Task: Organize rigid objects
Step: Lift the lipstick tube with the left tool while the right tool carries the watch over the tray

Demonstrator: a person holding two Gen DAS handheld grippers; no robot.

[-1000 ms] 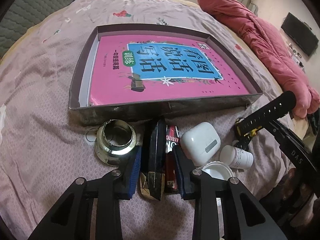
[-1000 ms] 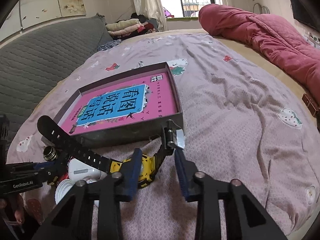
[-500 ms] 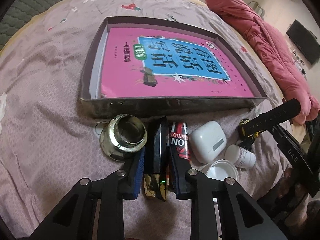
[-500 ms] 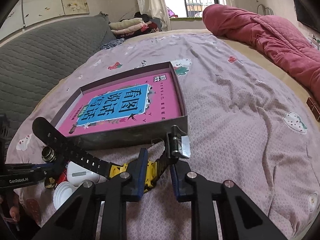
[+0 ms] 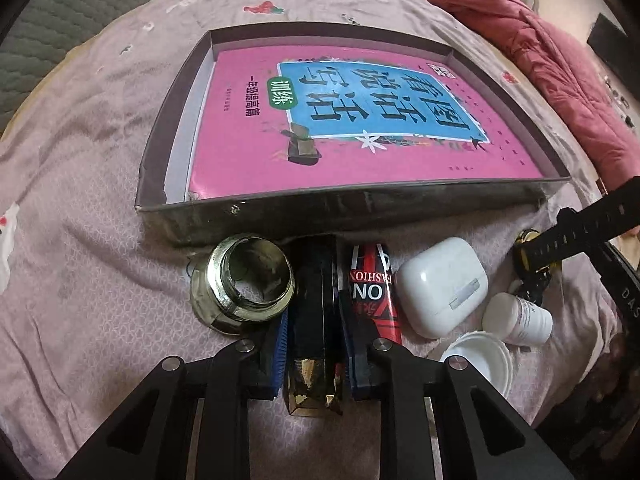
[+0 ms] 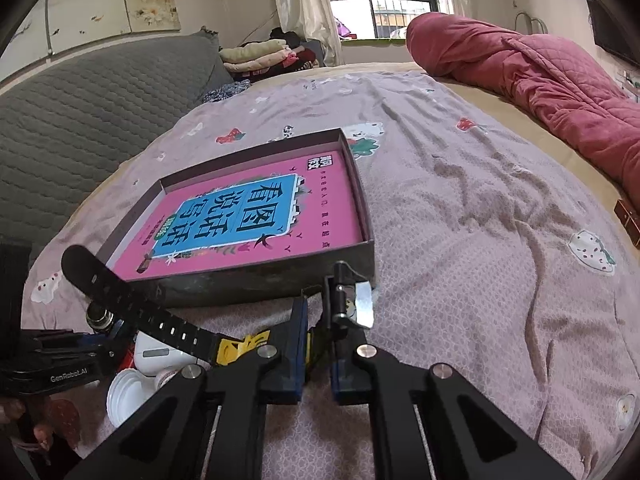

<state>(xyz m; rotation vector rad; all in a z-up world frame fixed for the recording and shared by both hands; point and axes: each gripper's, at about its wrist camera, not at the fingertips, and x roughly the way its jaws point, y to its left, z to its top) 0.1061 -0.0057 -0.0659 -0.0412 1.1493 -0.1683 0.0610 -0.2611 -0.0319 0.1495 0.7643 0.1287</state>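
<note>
A shallow dark box (image 5: 352, 210) holding a pink book (image 5: 360, 120) lies on the bed. In front of it sit a metal jar (image 5: 244, 284), a black bottle with a gold cap (image 5: 316, 320), a red tube (image 5: 372, 288), a white earbud case (image 5: 444, 286), a small white bottle (image 5: 516, 318) and a white lid (image 5: 480, 360). My left gripper (image 5: 316, 344) is shut on the black bottle. My right gripper (image 6: 318, 344) is shut on a black-and-yellow watch (image 6: 236, 346) near its clasp (image 6: 352, 300); its strap (image 6: 120, 292) sticks up to the left.
A rolled red quilt (image 6: 540, 80) lies along the bed's right side. A grey quilted headboard (image 6: 80, 100) stands on the left. A small brown box (image 6: 628, 216) sits at the bed's right edge. The pink sheet (image 6: 480, 240) spreads right of the box.
Both grippers have closed: the left onto the black bottle, the right onto the watch. Both have moved slightly forward toward the box.
</note>
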